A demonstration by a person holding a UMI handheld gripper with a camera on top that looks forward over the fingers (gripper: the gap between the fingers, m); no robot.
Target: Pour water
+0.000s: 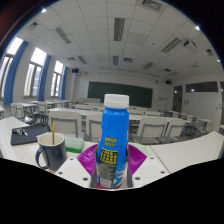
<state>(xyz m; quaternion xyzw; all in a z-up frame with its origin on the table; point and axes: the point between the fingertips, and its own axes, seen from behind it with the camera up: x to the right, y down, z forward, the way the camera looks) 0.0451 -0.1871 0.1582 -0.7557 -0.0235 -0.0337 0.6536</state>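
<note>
A blue and white bottle (pixel 114 135) with a white cap and a yellow and black label stands upright between my gripper's fingers. Both purple pads (pixel 88 156) press on its sides, so my gripper (pixel 113 165) is shut on the bottle. A dark mug (pixel 50 151) with a light inside stands on the white table (pixel 190 152), to the left of the bottle and a little beyond the left finger. I cannot tell whether the bottle's base rests on the table.
A dark flat object (pixel 30 135) lies on the table behind the mug. Beyond the table are rows of classroom desks and chairs (pixel 150 125), a green chalkboard (pixel 120 94) on the far wall and windows (pixel 34 72) on the left.
</note>
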